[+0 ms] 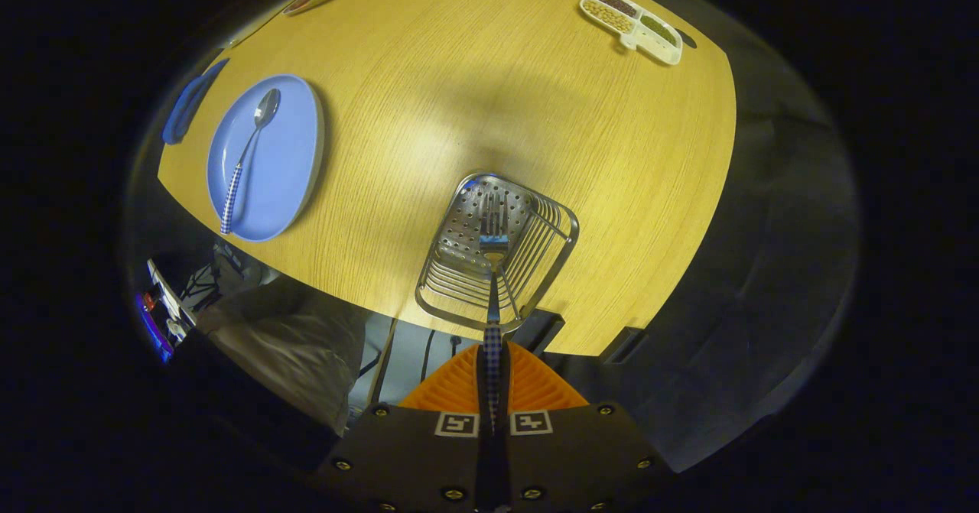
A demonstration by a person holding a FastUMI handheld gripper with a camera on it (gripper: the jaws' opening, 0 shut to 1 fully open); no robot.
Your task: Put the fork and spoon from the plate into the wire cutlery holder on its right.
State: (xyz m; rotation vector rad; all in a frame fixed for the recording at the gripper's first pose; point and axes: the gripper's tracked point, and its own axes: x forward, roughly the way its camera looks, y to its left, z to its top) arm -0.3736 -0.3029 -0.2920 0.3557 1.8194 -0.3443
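gripper (pixel 493 391) clamped narrow on checked handle of steel fork (pixel 493 268), tines down over perforated wire cutlery holder (pixel 497 249) just ahead, lined up for drop. checked-handle steel spoon (pixel 248 157) lies on round blue plate (pixel 294 161) far ahead-left, next pick.

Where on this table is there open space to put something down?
The widest bare stretch of table lies between the blue plate with its spoon and the divided snack tray, beyond the wire cutlery holder. The near edge is crowded: the gripper holds the fork right above the holder.
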